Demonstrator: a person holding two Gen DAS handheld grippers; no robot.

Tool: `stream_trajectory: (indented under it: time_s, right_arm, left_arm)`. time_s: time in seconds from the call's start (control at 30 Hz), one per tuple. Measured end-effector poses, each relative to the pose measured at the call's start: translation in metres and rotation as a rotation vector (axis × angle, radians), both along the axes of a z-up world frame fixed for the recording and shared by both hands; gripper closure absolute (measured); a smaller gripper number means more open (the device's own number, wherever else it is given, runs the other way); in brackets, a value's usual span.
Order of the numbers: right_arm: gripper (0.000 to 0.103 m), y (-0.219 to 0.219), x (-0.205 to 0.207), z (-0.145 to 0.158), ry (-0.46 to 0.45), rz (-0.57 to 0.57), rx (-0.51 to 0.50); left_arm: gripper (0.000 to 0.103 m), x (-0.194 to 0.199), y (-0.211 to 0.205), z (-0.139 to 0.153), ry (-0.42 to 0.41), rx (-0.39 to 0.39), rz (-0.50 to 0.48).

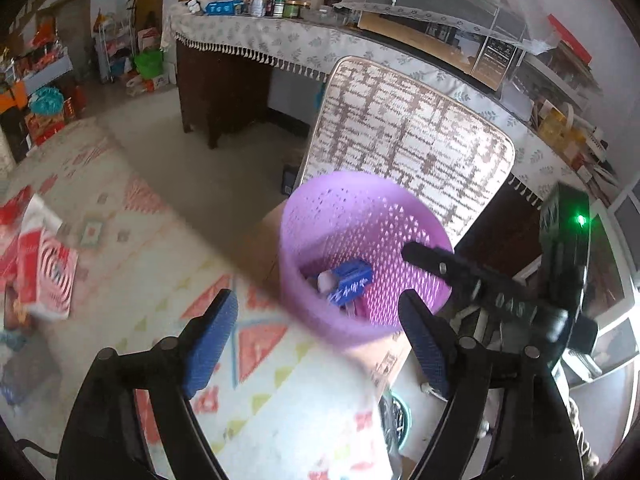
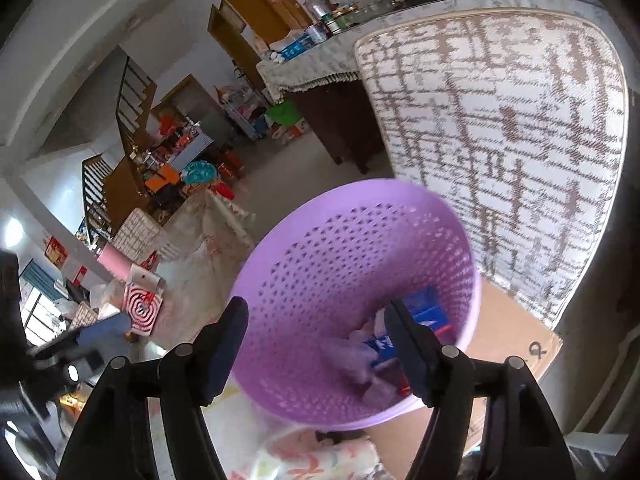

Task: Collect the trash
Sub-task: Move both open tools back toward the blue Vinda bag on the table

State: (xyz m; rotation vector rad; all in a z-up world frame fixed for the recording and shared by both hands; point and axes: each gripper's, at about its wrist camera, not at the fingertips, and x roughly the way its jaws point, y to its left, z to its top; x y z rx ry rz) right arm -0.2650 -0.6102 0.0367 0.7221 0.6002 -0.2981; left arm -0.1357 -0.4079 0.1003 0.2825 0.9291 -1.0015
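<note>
Cardboard box (image 2: 508, 344) bears lilac basket (image 2: 320, 264); patterned cloth (image 1: 132, 240) covers table.

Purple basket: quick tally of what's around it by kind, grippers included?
Purple baskets: 1
Blue packets inside it: 1
Cardboard boxes under it: 1
Grippers, jaws open and empty: 2, left gripper, right gripper
Total: 5

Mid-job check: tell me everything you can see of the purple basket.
The purple basket is a round plastic bin with a smooth rim band and perforated walls of small triangular holes. It stands upright on a brown cardboard box, in front of a patterned chair back. Inside lie a blue packet and some pale crumpled wrappers. The right gripper hangs open over its mouth; neither gripper visibly touches it.
</note>
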Motion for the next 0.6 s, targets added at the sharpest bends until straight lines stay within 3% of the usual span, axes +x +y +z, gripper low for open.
stream_trajectory:
  time_s: [0.17, 0.3, 0.37, 0.5, 0.6]
  right_arm:
    - [0.024, 0.029, 0.008, 0.004, -0.014, 0.043, -0.001]
    - [0.024, 0.061, 0.025, 0.004, -0.013, 0.108, -0.004]
    - [0.024, 0.083, 0.040, 0.002, -0.007, 0.154, 0.001]
    - [0.024, 0.128, 0.069, 0.000, -0.015, 0.241, 0.009]
    - [0.024, 0.163, 0.093, -0.003, -0.033, 0.312, 0.015]
  left_arm:
    - [0.022, -0.003, 0.047, -0.008, -0.011, 0.035, 0.043]
    - [0.022, 0.001, 0.095, -0.020, 0.028, 0.037, 0.082]
    - [0.026, 0.002, 0.119, -0.021, 0.009, 0.037, 0.108]
    - [0.027, 0.018, 0.178, -0.018, -0.051, 0.041, 0.238]
    - [0.027, 0.045, 0.218, -0.021, -0.041, 0.054, 0.338]
